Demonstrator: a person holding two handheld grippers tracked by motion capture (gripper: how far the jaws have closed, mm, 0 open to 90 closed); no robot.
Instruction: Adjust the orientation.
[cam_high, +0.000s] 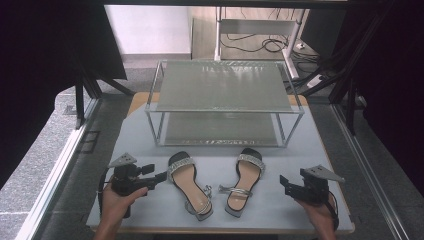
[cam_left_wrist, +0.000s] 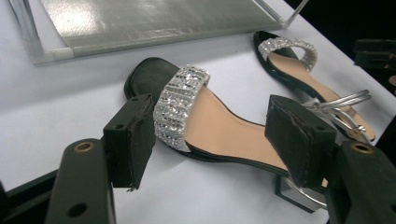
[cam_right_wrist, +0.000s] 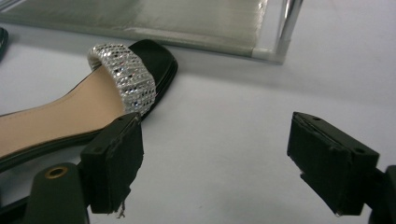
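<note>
Both tongs gape empty; left tongs (cam_high: 159, 177) should close around the near left black, rhinestone-strapped sandal's (cam_high: 189, 184) waist, while right tongs (cam_high: 285, 183) wait.

**Tabletop count**

Sandals: 2, namely the left sandal (cam_high: 189, 185) and the right sandal (cam_high: 244, 181), both near the front edge of the tabletop (cam_high: 125, 150).
Two-tier rack (cam_high: 223, 100): 1, toward the rear edge.
Grippers: 2, the left gripper (cam_high: 161, 176) and the right gripper (cam_high: 284, 183).

The right gripper (cam_right_wrist: 219, 163) hovers with jaws spread over the white table (cam_right_wrist: 224, 116). A sandal (cam_right_wrist: 93, 102) with a sparkly strap (cam_right_wrist: 126, 77) lies beside its left jaw.
</note>
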